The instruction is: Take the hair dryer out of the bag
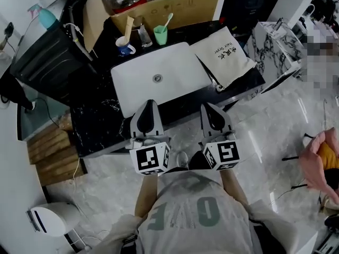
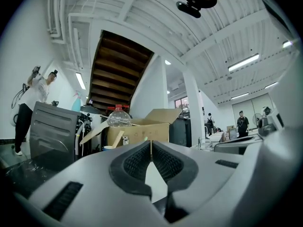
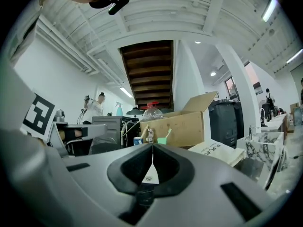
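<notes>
While both tools point level at the worktop's near edge, head view: left tool (image 1: pixel 150 103) at 6 o'clock of the white sink (image 1: pixel 175 67), right tool (image 1: pixel 209 106) at 5. Cloth bag (image 1: pixel 225 54) lies flat on the dark worktop (image 1: pixel 100 126), 2 o'clock of the sink, untouched. Left gripper view: jaws pressed together, empty. Right gripper view: jaws together, empty; bag at 2 o'clock.

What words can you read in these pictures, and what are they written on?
"Hair Dryer", beside Chinese characters too small to read: on the cream cloth bag.
"OFF", probably, seen upside down: on the person's grey T-shirt.
Brown cardboard box: printed marks, too small to read.
</notes>
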The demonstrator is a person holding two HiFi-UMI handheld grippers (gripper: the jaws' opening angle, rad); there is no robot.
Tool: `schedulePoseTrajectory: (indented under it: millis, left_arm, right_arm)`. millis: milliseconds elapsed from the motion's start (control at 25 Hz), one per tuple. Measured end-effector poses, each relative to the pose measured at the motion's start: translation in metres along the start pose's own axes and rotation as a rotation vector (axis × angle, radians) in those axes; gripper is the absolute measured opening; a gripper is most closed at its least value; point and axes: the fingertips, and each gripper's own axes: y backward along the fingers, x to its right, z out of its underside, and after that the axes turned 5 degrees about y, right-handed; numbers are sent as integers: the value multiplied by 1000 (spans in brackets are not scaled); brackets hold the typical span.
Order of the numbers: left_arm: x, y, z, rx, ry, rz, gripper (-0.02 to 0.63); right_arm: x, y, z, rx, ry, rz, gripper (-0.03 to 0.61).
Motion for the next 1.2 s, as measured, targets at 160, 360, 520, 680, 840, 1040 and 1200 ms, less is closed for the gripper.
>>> schedulePoseTrajectory:
  millis: [160, 360, 520, 680, 840, 1040, 1200]
  left_arm:
    - [0, 3, 4, -2, 5, -14, 34]
    - [6, -1, 6, -3, -6, -5, 34]
    - [8, -5, 7, 0, -15, -5, 34]
    - [8, -6, 7, -6, -22, -8, 35]
    - [6, -7, 6, -3, -24, -15, 34]
    - [4, -6, 6, 11, -17, -30, 35]
    - [7, -10, 6, 28, -79, -18, 304]
  right_arm:
    - [-5, -8, 0, 2, 23, -24, 31]
    - [-7, -15, 1, 5, 29, -38, 31]
    - [-6, -19, 0, 13, 25, -45, 31]
    - [-5, -20, 0, 14, 17, -49, 31]
    - [-3, -21, -1, 23, 13, -51, 31]
    - [-1, -21, -2, 43, -6, -49, 32]
    - [-4, -26, -1, 58, -52, -81, 318]
